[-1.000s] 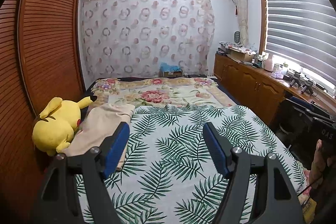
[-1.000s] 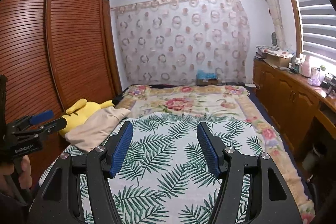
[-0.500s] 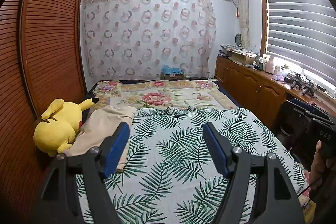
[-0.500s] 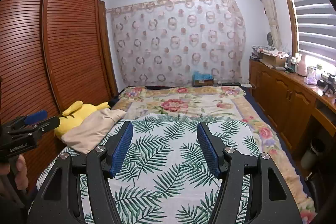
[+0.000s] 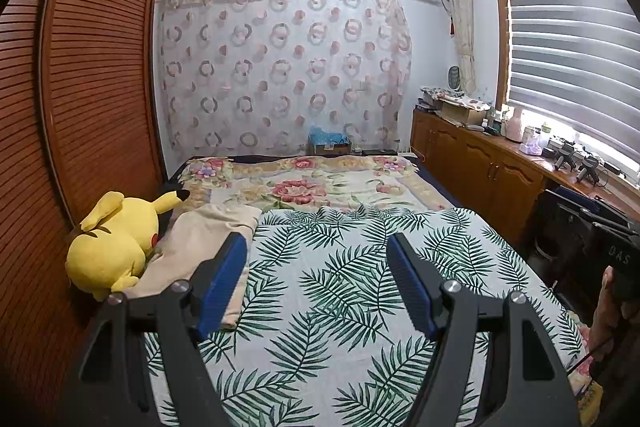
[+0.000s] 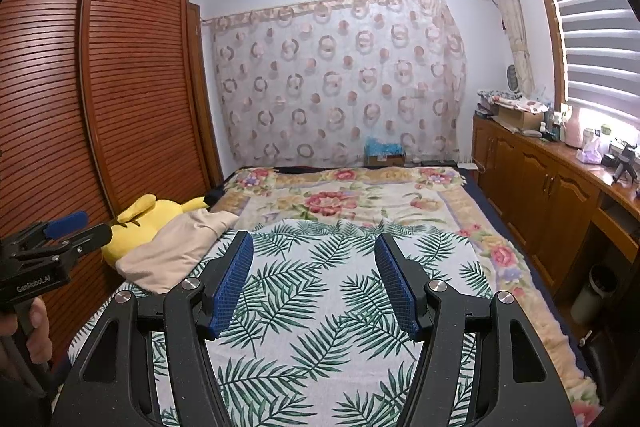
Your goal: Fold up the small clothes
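A beige garment (image 5: pixel 200 247) lies loosely on the left side of the bed, next to a yellow plush toy (image 5: pixel 112 243); the right wrist view shows the same beige garment (image 6: pixel 176 251) at left. My left gripper (image 5: pixel 316 247) hangs open above the palm-leaf sheet (image 5: pixel 360 287), its left finger just in front of the garment, nothing between the blue pads. My right gripper (image 6: pixel 314 247) is also open over the sheet, empty. In the right wrist view, the left gripper (image 6: pixel 68 227) appears at the left edge, held by a hand (image 6: pixel 34 323).
A floral blanket (image 5: pixel 320 183) covers the far half of the bed. A slatted wooden wardrobe (image 5: pixel 80 87) runs along the left. Wooden cabinets (image 5: pixel 480 163) with clutter stand at right under a blinded window (image 5: pixel 572 47). A patterned curtain (image 5: pixel 280 75) hangs behind.
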`<state>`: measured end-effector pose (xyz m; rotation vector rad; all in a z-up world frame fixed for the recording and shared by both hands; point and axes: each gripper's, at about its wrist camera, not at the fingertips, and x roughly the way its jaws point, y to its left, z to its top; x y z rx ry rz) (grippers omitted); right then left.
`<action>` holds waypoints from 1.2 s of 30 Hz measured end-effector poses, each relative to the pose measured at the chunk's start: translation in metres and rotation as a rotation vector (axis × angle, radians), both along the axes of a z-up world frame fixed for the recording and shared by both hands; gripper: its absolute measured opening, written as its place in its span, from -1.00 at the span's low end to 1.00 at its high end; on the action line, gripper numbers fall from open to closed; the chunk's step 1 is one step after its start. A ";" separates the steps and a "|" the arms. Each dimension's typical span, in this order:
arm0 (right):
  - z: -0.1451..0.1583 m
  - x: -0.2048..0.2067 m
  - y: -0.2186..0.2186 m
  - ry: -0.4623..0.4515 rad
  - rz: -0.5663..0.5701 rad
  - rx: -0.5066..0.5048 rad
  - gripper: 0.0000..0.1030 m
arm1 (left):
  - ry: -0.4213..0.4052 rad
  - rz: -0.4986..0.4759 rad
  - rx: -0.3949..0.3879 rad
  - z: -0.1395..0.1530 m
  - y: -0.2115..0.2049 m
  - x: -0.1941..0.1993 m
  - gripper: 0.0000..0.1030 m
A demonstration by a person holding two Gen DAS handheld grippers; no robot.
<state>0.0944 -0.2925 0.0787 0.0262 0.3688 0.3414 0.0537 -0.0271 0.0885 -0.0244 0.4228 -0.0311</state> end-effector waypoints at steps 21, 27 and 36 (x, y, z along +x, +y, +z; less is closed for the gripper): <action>0.001 0.001 -0.002 0.000 -0.002 0.002 0.26 | -0.004 0.001 0.004 0.000 0.000 -0.002 0.40; 0.001 0.000 -0.003 -0.003 -0.001 0.002 0.26 | -0.005 0.001 0.002 0.000 0.000 -0.002 0.40; 0.000 0.001 -0.003 -0.003 -0.001 0.002 0.26 | -0.013 0.001 0.003 0.008 0.003 -0.001 0.40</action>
